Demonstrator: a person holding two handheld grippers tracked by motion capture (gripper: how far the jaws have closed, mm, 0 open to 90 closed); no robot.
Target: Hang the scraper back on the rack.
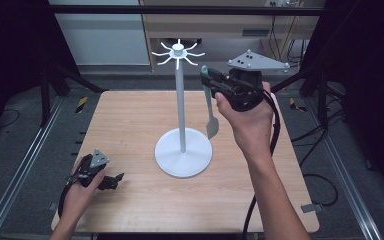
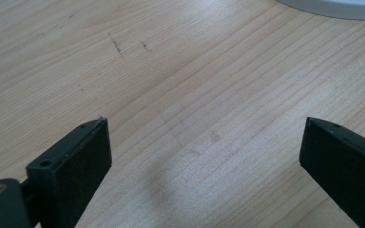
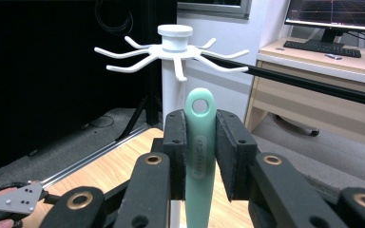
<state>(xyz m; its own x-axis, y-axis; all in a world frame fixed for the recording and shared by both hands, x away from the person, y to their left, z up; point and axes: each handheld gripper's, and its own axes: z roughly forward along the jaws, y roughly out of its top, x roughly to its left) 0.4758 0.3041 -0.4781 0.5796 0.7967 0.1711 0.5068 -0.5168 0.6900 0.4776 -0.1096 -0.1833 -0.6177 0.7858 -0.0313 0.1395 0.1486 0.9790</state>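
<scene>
Wood-grain table point(image 1: 130, 125) amid dark surroundings

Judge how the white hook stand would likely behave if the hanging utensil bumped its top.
The white hook stand is tall and thin-poled, so a top bump might rock it. Its broad round base probably resists tipping. The hooks look thin, possibly bendable.

A light wooden table point(image 1: 130, 125) carries a white stand's round base point(image 1: 183, 152) near its middle; the left gripper point(image 1: 111, 181) rests at its near-left corner.

Matt pale-wood table point(image 1: 130, 125), smooth white plastic-looking rack point(image 1: 181, 100), glossy mint plastic spatula handle point(image 3: 200, 142).
</scene>
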